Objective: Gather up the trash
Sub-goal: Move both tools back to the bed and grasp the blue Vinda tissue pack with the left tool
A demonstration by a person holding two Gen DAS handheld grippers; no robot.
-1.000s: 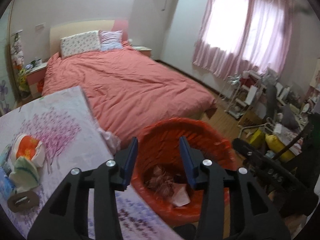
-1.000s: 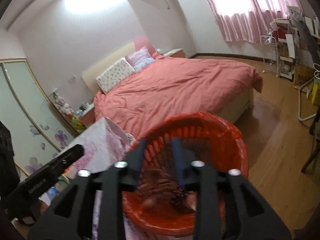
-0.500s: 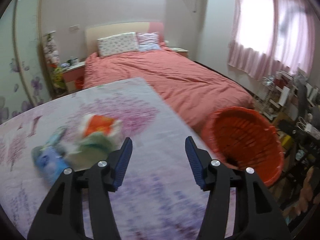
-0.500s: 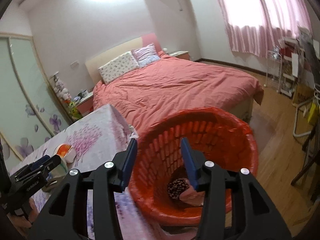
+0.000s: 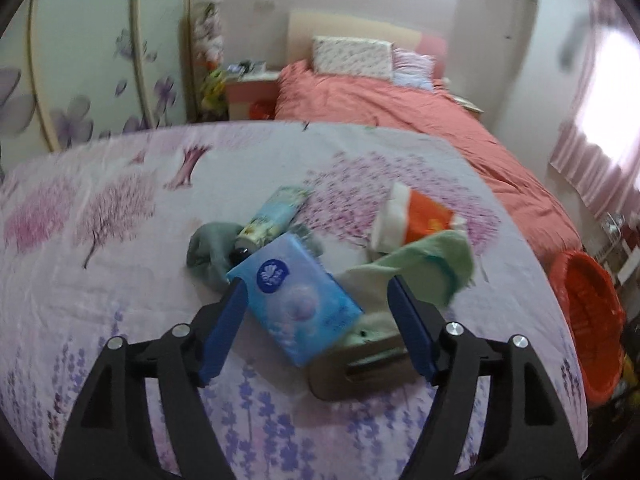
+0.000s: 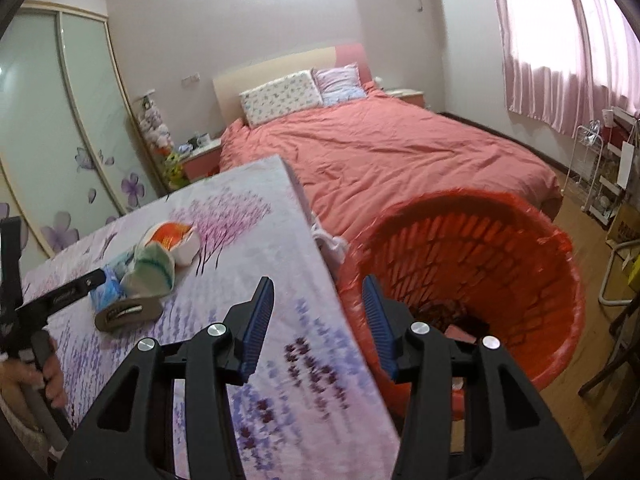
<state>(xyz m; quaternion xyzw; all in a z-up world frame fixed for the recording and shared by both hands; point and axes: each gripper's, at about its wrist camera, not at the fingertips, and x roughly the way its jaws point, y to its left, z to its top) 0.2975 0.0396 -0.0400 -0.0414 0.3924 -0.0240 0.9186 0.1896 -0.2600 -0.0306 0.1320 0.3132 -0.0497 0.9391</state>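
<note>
Left gripper [image 5: 316,300] over the desk [image 5: 100,280], jaws spread wide and holding nothing, blue pads on either side of the trash heap. Desk covered in a cloth printed with pink and purple trees. Heap sits mid-desk: blue tissue pack [image 5: 296,300] nearest, lying tilted between the pads; a printed tube [image 5: 276,216] behind it, resting against a grey cloth [image 5: 212,252]; an orange-and-white wrapper [image 5: 416,216] to the right; a pale green cloth [image 5: 424,264] draped in front of the wrapper; a brown tape roll [image 5: 360,368] lying flat at the near edge, just beside the right pad. Items touch or overlap; blur hides finer detail. Right gripper [image 6: 318,312] held at the desk's right edge, jaws apart and empty, one pad over the cloth and the other in front of the orange bin [image 6: 560,288]. Bin stands on the floor just beside the desk, tipped toward the camera, with dark scraps [image 6: 444,312] at its bottom. Beyond the desk, a bed [image 6: 380,148] with a salmon cover and two pillows. In the right wrist view, the left gripper reaches in from the left edge, near the heap.
</note>
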